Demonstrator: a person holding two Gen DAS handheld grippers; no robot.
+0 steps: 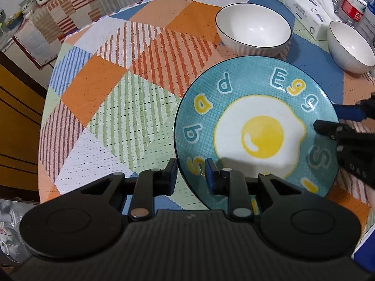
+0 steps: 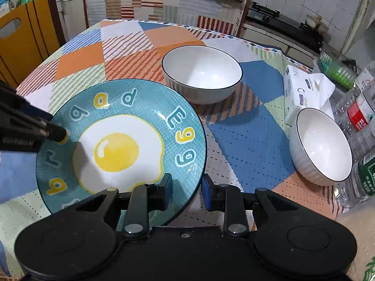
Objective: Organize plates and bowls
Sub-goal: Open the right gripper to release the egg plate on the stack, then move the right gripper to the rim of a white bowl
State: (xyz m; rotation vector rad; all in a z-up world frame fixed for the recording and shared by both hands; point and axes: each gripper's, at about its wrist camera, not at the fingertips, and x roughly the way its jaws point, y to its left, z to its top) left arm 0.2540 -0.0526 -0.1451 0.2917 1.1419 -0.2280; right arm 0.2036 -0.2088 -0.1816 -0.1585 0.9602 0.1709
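A teal plate with a fried-egg picture [image 1: 255, 131] [image 2: 121, 145] lies on the patterned tablecloth. My left gripper [image 1: 191, 175] straddles the plate's left rim, jaws apart, one finger each side of the rim. My right gripper [image 2: 186, 192] straddles the plate's right rim the same way, jaws apart. Each gripper shows in the other's view: the right one [image 1: 328, 121], the left one [image 2: 55, 134]. Whether the pads touch the rim I cannot tell. Two white bowls with dark rims stand beyond: one in the middle [image 1: 253, 29] [image 2: 201, 75], one at the right [image 1: 351, 44] [image 2: 321, 146].
A tissue pack [image 1: 309, 7] [image 2: 304, 93] and several plastic bottles [image 2: 361, 117] stand at the table's right edge. A cloth-covered counter [image 2: 145, 0] is behind the table, a wooden cabinet [image 2: 25, 37] at the left.
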